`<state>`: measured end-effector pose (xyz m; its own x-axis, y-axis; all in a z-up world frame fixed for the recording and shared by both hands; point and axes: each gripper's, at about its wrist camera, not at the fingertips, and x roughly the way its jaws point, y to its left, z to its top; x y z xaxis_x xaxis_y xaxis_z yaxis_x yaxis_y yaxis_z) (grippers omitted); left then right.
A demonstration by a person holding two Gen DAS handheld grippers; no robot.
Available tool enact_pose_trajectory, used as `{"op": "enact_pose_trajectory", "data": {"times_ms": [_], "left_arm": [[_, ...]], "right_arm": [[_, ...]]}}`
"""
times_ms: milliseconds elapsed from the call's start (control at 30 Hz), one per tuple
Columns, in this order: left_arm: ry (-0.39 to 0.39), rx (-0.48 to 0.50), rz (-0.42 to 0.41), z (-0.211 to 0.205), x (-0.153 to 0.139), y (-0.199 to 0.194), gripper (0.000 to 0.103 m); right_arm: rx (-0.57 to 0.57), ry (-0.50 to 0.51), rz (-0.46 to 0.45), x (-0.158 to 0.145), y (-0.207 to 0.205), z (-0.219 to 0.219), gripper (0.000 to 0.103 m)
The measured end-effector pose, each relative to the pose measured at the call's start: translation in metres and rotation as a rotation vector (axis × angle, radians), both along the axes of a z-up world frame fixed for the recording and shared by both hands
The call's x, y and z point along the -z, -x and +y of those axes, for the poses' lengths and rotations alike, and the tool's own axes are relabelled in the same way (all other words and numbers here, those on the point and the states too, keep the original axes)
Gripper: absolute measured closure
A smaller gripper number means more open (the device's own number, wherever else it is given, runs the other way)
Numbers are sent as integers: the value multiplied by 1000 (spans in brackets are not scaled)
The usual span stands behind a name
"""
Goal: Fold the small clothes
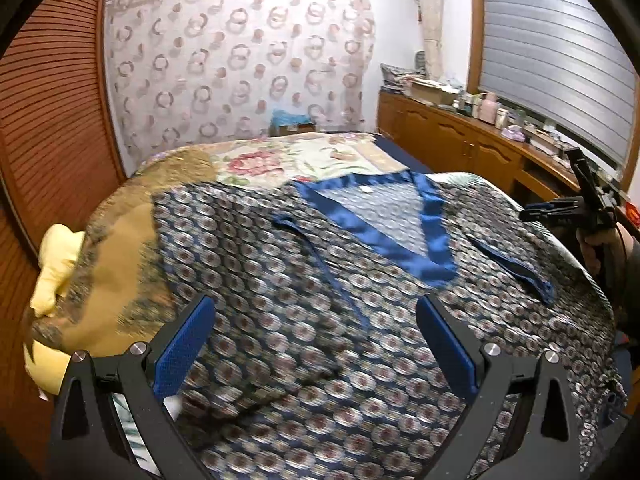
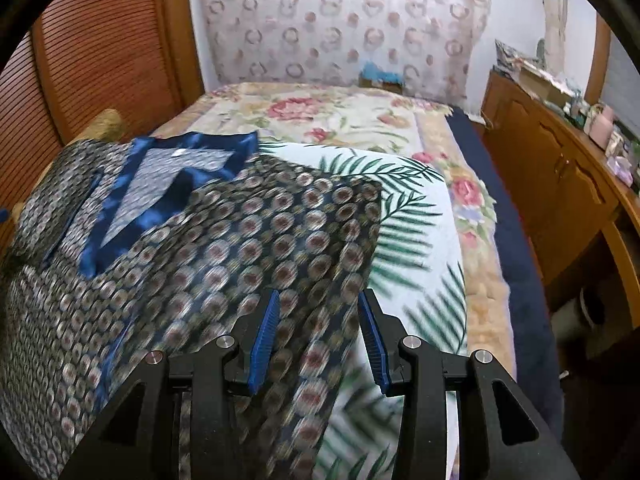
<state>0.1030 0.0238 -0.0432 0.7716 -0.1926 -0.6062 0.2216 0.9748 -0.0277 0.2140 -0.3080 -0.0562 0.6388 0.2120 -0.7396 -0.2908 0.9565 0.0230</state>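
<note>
Here the left gripper (image 1: pixel 316 344) is gaping wide, empty, over the patterned garment (image 1: pixel 304 304); right gripper (image 2: pixel 318 338) is standing part-open, gripping nothing.

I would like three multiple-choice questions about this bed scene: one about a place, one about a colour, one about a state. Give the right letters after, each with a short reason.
1. Where does the patterned garment lie?
A. on the wooden cabinet
B. spread on the bed
C. on the floor

2. What colour is the garment's collar trim?
A. red
B. yellow
C. blue

3. How do the jaws of the left gripper stand?
A. wide apart, holding nothing
B. shut on the garment
C. shut on a pillow

Answers:
1 B, it lies flat over the bed covers.
2 C, a shiny blue band frames the V neck.
3 A, the blue pads stand far apart above the cloth.
</note>
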Motion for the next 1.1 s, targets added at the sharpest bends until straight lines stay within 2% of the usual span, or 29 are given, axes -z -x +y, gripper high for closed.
{"op": "enact_pose_trajectory", "data": {"times_ms": [133, 267, 333, 367, 433, 500, 600, 767, 900, 1000, 1100], "left_arm": [[-5, -46, 2, 20, -3, -16, 4], [-19, -112, 14, 40, 0, -35, 7], [-2, -138, 21, 51, 0, -43, 8], [8, -146, 25, 55, 1, -47, 8], [17, -162, 34, 63, 2, -56, 8], [9, -173, 40, 68, 3, -64, 8], [-2, -181, 43, 74, 4, -74, 8], [-18, -188, 55, 81, 4, -88, 11], [-39, -204, 80, 87, 10, -99, 24], [-35, -201, 101, 92, 14, -104, 40], [-20, -184, 124, 94, 17, -111, 46]], "right_arm": [[1, 10, 16, 3, -25, 3, 61], [-17, 78, 20, 14, -47, 13, 61], [-26, 102, 5, 17, -52, 13, 77], [-33, 92, 12, 19, -54, 12, 81], [-42, 79, 8, 19, -55, 10, 99], [-46, 71, -11, 15, -56, 5, 102], [17, 79, -58, 5, -51, -8, 102], [38, 35, -48, 7, -58, -17, 102], [21, 11, -25, 16, -63, -12, 102], [30, 24, -23, 26, -71, -13, 102], [39, 20, -5, 30, -82, -18, 95]]}}
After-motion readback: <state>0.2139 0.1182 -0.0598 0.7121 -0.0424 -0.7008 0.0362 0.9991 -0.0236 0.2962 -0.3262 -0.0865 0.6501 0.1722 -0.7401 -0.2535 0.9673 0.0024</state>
